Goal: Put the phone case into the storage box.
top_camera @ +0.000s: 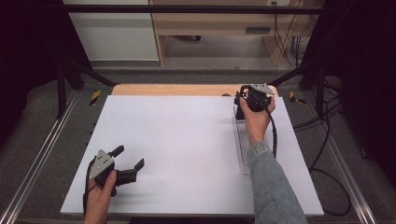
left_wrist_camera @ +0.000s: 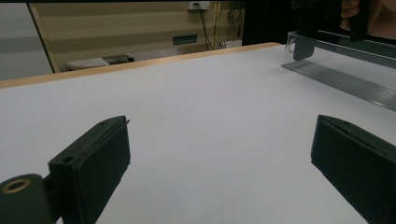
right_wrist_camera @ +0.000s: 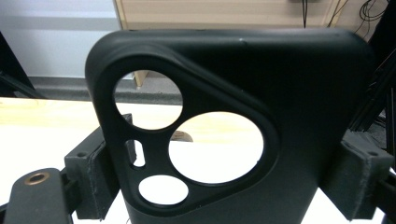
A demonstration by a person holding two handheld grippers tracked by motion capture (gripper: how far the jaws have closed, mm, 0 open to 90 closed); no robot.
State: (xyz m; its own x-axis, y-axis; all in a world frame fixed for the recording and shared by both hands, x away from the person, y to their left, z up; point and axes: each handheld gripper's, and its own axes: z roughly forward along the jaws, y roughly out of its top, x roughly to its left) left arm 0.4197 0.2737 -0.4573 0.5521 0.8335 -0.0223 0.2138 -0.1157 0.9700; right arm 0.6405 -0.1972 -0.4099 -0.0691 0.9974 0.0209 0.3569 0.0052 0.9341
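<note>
Right gripper: you hold the right gripper (top_camera: 242,103) at the far right part of the table (top_camera: 187,140), and its jaws grasp a black phone case (right_wrist_camera: 233,126) by the two long sides.
Phone case: in the right gripper view it stands upright between the two black pads (right_wrist_camera: 93,172), with the camera cut-outs turned to the lens; through the round holes you see the white table and its wooden far edge (top_camera: 173,89).
Grip: the pads press on both sides of the case, so your right tongs are clenched on it, although they stand wide.
Clear tray: a transparent tray (top_camera: 243,144) lies on the table under your right forearm, just on your side of the right gripper; in the left gripper view its ribbed floor and low wall are at the upper right.
Left gripper: your left gripper (top_camera: 130,161) rests low at the near left part of the table, well apart from the case.
Left jaws: they are released, spread wide, with only bare white table between them.
Hands: your left hand (top_camera: 100,191) holds the body of its gripper from behind; your right hand (top_camera: 254,116) comes out of a denim sleeve (top_camera: 273,186).
</note>
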